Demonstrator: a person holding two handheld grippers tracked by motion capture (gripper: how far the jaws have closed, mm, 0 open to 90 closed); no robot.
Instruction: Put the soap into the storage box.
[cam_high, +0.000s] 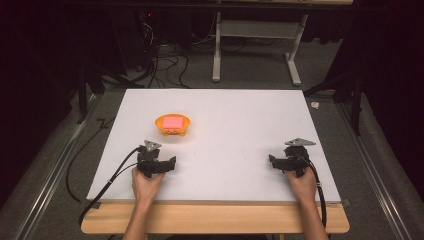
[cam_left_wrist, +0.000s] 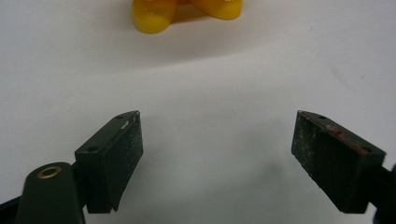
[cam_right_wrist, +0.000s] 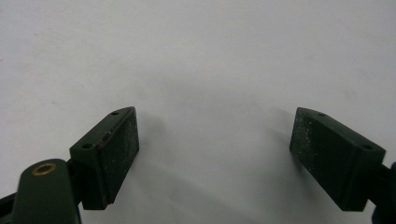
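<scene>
The left gripper (cam_high: 159, 162) rests on the white table (cam_high: 230, 125), jaws spread wide and empty. The orange toy (cam_high: 172, 125) with its pink top sits near, at its one o'clock. At three o'clock, well apart, the right gripper (cam_high: 280, 161) is likewise released.

Dim room, lit worktop.
White worktop (cam_high: 250, 125) on a wooden base; grey carpet floor (cam_high: 45, 165); white desk frame (cam_high: 255, 35) and black cables (cam_high: 165, 65) behind.
</scene>
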